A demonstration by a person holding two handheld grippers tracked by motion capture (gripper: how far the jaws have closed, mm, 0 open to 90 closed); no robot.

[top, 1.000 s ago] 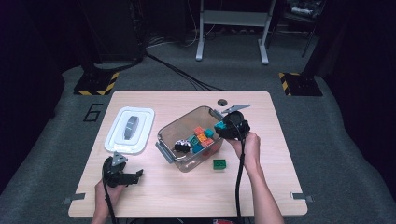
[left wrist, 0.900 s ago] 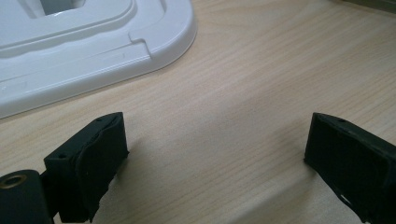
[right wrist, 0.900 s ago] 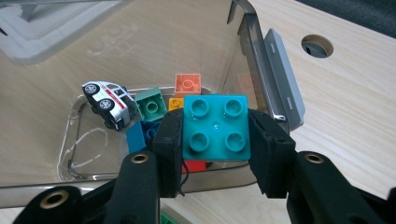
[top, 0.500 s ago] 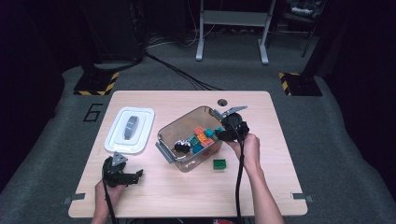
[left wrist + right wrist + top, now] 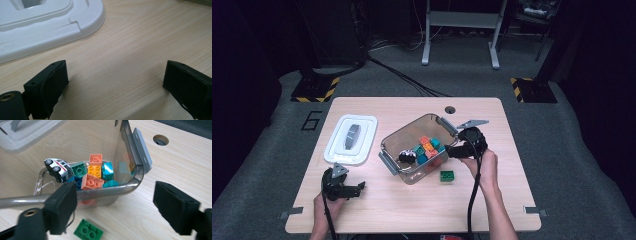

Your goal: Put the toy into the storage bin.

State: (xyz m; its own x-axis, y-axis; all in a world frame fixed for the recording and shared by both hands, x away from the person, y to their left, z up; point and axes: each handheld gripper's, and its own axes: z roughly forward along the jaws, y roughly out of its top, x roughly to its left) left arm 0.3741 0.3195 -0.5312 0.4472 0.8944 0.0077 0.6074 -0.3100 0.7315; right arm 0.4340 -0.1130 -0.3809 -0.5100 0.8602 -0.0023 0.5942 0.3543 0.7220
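Hovering at the bin [image 5: 388, 150] rim right of centre, the right gripper [image 5: 451, 151] has drawn back, jaws apart and empty; the green brick [image 5: 447, 175] waits below. Left gripper [image 5: 357, 189] rests open.

I've drawn my right gripper [image 5: 451, 151] back from over the clear bin [image 5: 412, 134]; a second ago it reached in above the bricks, and now it sits at the bin's right rim with its jaws spread, empty, just above the green brick [image 5: 447, 175] on the table
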